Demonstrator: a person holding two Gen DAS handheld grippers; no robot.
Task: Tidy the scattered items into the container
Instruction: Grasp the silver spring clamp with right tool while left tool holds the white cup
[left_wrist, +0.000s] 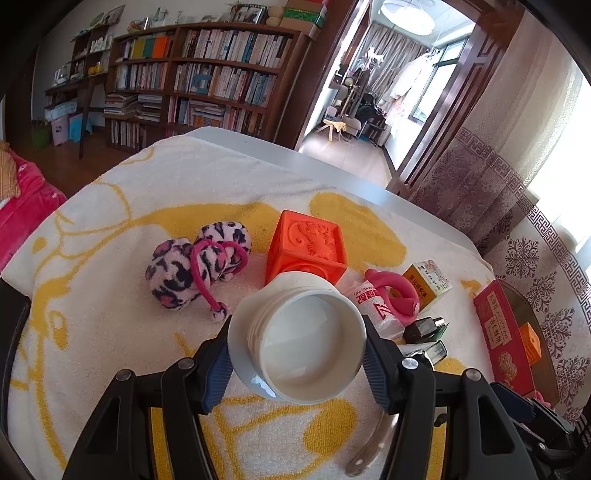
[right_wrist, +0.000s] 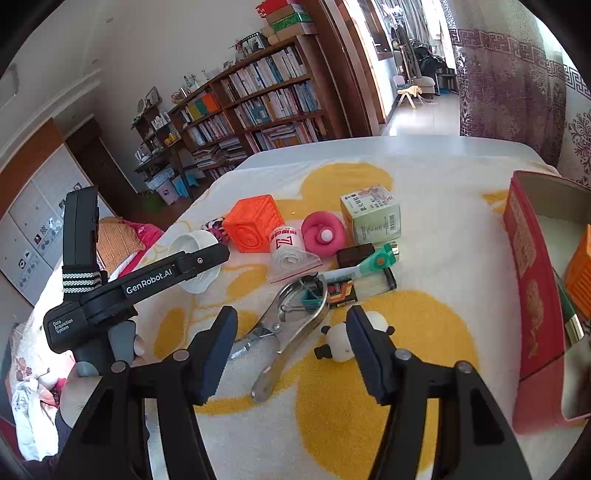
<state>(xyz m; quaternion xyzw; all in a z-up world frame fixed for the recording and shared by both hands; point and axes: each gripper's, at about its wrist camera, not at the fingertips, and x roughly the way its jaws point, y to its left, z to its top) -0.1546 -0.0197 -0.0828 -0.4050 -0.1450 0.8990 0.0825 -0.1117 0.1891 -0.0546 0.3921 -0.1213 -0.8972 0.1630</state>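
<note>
My left gripper (left_wrist: 295, 354) is shut on a white round cup (left_wrist: 299, 339), its blue pads pressing on both sides just above the towel. My right gripper (right_wrist: 291, 317) hangs open over the towel with nothing between its pads. Below it lies a metal hand tool (right_wrist: 295, 332), and a small panda figure (right_wrist: 340, 343) sits beside the right finger. The red box (right_wrist: 532, 295) stands at the right with an orange block (right_wrist: 580, 273) inside. An orange cube (left_wrist: 306, 251), a leopard plush (left_wrist: 192, 266) and a pink toy (right_wrist: 323, 234) lie on the towel.
A pale green carton (right_wrist: 373, 218), a bagged white roll (right_wrist: 288, 247), a dark bottle (right_wrist: 354, 254) and a teal-capped tube (right_wrist: 376, 264) cluster mid-table. The yellow-and-white towel (right_wrist: 443, 229) covers the table. Bookshelves (left_wrist: 207, 81) stand behind. A hand holds the left device.
</note>
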